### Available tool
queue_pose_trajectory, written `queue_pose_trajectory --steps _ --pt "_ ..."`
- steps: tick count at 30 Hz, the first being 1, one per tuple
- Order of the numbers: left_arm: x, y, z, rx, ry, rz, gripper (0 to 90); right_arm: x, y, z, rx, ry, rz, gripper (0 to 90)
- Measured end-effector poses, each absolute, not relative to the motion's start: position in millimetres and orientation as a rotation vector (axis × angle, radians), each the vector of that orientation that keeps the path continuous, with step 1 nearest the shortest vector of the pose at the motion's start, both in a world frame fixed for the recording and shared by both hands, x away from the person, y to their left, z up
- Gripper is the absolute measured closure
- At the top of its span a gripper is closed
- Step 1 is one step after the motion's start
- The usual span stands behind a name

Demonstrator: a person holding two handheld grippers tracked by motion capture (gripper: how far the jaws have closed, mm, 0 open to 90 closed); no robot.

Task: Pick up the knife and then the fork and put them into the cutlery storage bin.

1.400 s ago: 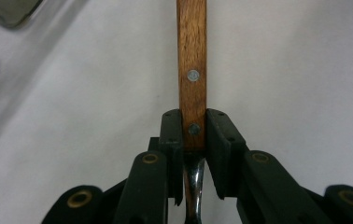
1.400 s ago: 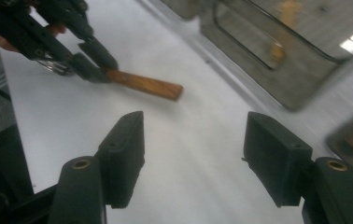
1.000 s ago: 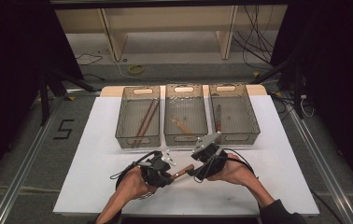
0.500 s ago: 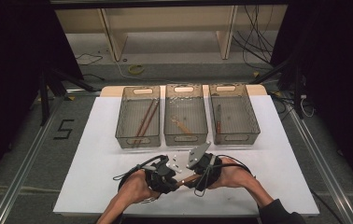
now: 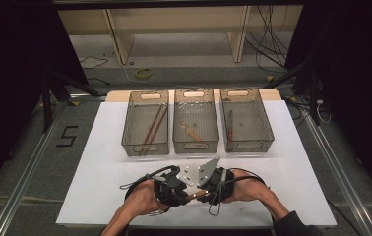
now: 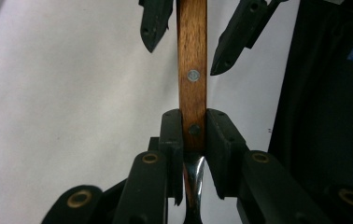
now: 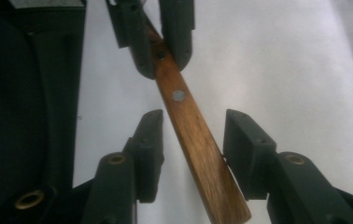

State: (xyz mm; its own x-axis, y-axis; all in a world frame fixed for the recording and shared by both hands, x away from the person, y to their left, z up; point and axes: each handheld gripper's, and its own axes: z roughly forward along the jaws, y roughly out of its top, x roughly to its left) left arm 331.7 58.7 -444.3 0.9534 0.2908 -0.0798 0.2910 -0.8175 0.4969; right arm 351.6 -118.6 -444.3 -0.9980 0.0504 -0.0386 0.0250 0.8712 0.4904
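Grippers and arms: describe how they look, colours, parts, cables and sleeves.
Both the left claw and the right claw are black, each topped by a grey three-cornered plate with small holes. Their jaws are blocky and black with brass-coloured pivot rings. Black cables loop from each. The person's forearms are bare, with a dark sleeve at the right elbow.

Black two-jaw grippers [image 5: 194, 189] (brass-ringed screws); trailing black cables; grey triangular plates.

Riveted wooden handle [image 6: 192, 70], metal end
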Motion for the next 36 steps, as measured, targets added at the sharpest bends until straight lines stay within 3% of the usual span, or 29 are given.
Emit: queue_pose_trajectory --steps 15,25,36 --pt "328 58 -445 2.603 0.297 -0.036 76.0 343 -121 -447 -0.118 3.033 0.776 74.5" --pt "335 63 -445 2.547 0.349 -0.039 71.5 342 -125 -445 -0.093 3.009 0.802 76.0" --pt "347 83 -433 2.374 0.559 0.041 38.2 349 -133 -440 0.077 2.973 0.823 76.0"
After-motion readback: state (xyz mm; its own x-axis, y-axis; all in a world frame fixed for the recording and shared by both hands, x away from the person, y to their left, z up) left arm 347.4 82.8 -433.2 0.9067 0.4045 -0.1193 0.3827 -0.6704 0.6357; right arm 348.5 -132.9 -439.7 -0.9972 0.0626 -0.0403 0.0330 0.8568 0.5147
